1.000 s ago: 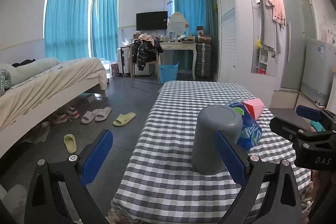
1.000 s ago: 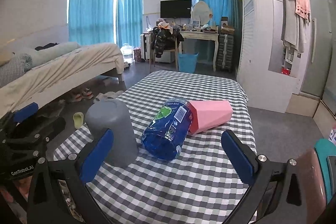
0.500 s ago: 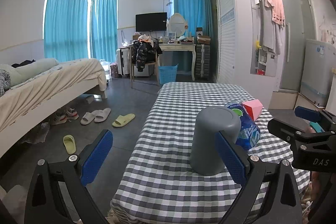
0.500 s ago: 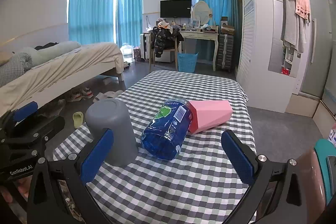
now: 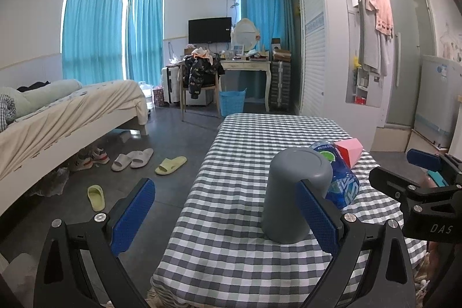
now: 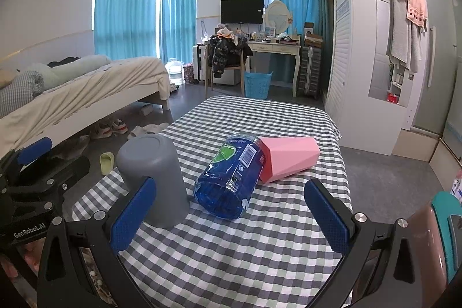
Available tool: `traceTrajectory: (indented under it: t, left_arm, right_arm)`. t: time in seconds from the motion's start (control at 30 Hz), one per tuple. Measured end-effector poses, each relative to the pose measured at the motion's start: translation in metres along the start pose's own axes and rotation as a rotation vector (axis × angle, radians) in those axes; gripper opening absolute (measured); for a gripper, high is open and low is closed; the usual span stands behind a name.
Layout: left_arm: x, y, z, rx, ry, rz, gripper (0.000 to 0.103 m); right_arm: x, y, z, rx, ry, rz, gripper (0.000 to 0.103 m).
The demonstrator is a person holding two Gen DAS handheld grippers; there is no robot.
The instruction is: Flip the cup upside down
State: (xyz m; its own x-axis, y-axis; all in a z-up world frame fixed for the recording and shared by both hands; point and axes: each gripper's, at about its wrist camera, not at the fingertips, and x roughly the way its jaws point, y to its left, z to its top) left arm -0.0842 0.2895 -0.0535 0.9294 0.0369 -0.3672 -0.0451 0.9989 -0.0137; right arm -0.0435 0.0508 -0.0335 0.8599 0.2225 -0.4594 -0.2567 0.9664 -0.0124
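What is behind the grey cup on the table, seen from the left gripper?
Behind the grey cup lies a blue bottle on its side, and past it a pink cup, also on its side. The grey cup covers much of the bottle. What is under the grey cup cannot be seen.

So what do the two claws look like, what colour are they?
Both claws are black frames with silver bolts and two flat fingers covered in bumpy blue pads. The left claw has "GenRobot.AI" in white on its side, seen from the right camera. The right claw shows white letters "DAS" in the left camera.
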Motion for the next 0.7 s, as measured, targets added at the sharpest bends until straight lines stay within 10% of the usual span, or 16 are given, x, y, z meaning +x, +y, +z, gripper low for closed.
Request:
traceTrajectory:
  t: [0.7]
  left_arm:
    - [0.0005,-0.0023,0.0010,-0.003,-0.004,-0.003,0.101]
  right_arm:
    - [-0.0006,-0.0008,0.0005,-0.001,-0.004,-0.001,0.103]
